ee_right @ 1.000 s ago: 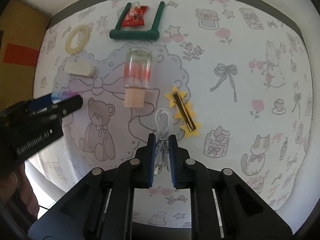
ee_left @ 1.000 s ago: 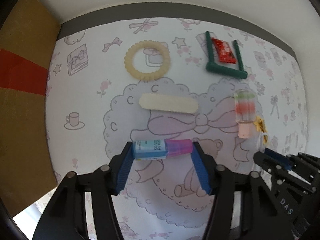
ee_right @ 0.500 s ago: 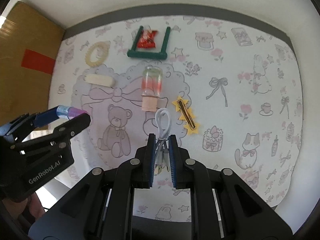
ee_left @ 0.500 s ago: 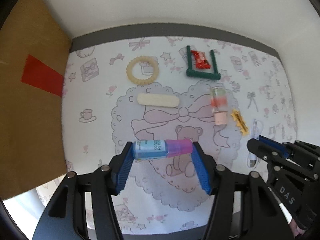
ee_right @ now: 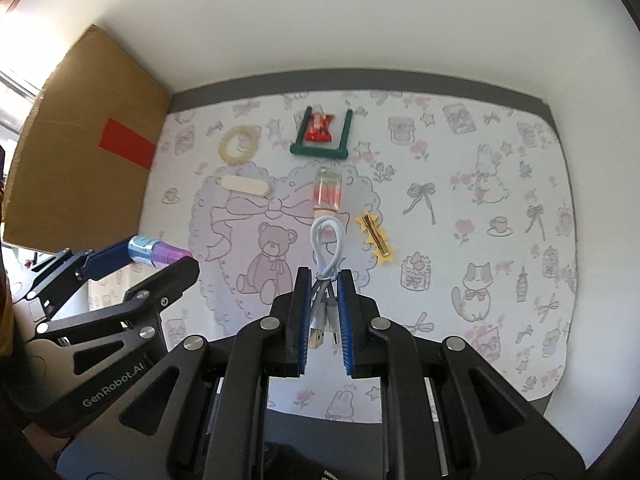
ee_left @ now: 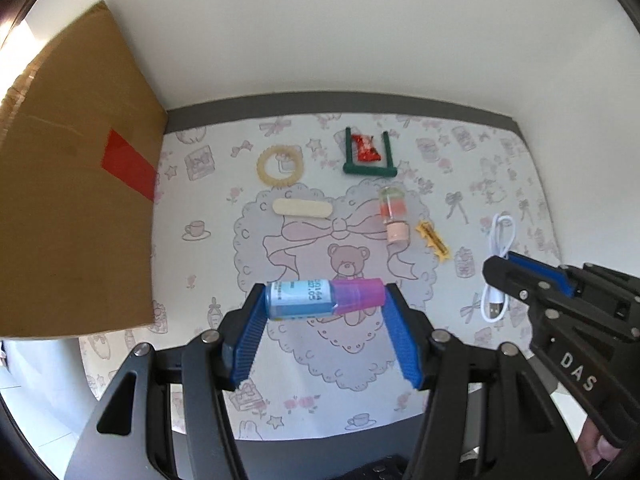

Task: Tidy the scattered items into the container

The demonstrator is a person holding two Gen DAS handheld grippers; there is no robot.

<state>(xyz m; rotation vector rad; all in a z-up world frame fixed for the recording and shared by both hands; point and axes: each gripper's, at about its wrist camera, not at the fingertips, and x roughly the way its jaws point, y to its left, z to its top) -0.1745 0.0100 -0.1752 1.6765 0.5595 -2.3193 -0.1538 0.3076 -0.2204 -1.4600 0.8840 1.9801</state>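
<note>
Brown cardboard box with a red tape strip [ee_left: 80, 208] stands at the left edge of the surface, on the pink-patterned cloth [ee_left: 480, 168]. Left tool [ee_left: 325, 308] partway open, clamped endwise on a blue tube with a translucent purple cap [ee_left: 324, 299], held clear above the cloth. Lying beyond: cream ridged ring [ee_left: 280, 167], pale flat stick [ee_left: 302, 208], green U-shaped frame [ee_left: 370, 169] around a red sachet [ee_left: 366, 148], clear bottle with pink cap [ee_left: 394, 216], yellow star hair clip [ee_left: 434, 241]. Right tool [ee_right: 324, 308] nearly closed, pinching a coiled white USB cable [ee_right: 326, 252], lifted.
</note>
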